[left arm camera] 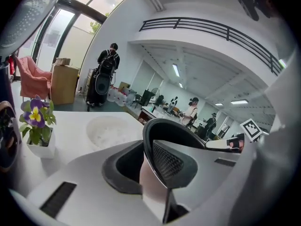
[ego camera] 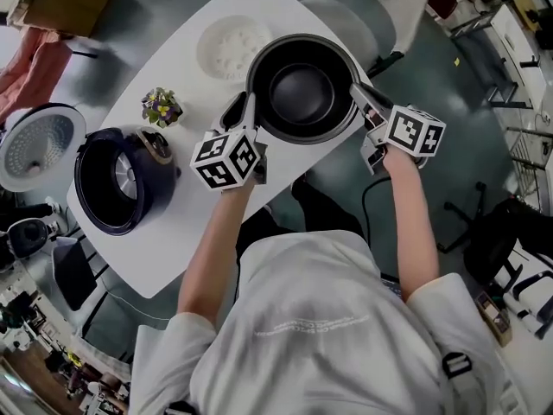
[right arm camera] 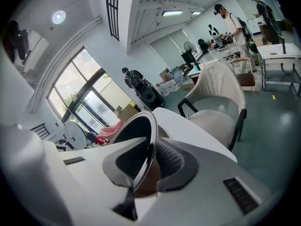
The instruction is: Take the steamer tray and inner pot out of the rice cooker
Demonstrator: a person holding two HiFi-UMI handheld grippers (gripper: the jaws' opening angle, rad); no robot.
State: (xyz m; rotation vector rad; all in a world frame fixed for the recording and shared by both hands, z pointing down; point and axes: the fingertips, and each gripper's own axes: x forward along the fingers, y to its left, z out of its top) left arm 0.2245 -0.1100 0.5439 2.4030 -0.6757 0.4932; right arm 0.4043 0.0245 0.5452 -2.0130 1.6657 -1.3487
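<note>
The black inner pot (ego camera: 302, 86) is held between both grippers over the right part of the white table (ego camera: 186, 232). My left gripper (ego camera: 244, 111) is shut on the pot's left rim (left arm camera: 151, 147). My right gripper (ego camera: 363, 98) is shut on the right rim (right arm camera: 149, 140). I cannot tell whether the pot's base touches the table. The white steamer tray (ego camera: 232, 46) lies on the table just behind the pot and also shows in the left gripper view (left arm camera: 110, 131). The dark rice cooker (ego camera: 121, 180) stands open at the table's left, its lid (ego camera: 34, 141) swung out.
A small pot of purple flowers (ego camera: 161, 106) stands between the cooker and the tray. A beige chair (ego camera: 371, 7) is behind the table's far right edge. Cluttered shelves and cables line the left side of the floor. People stand in the far background.
</note>
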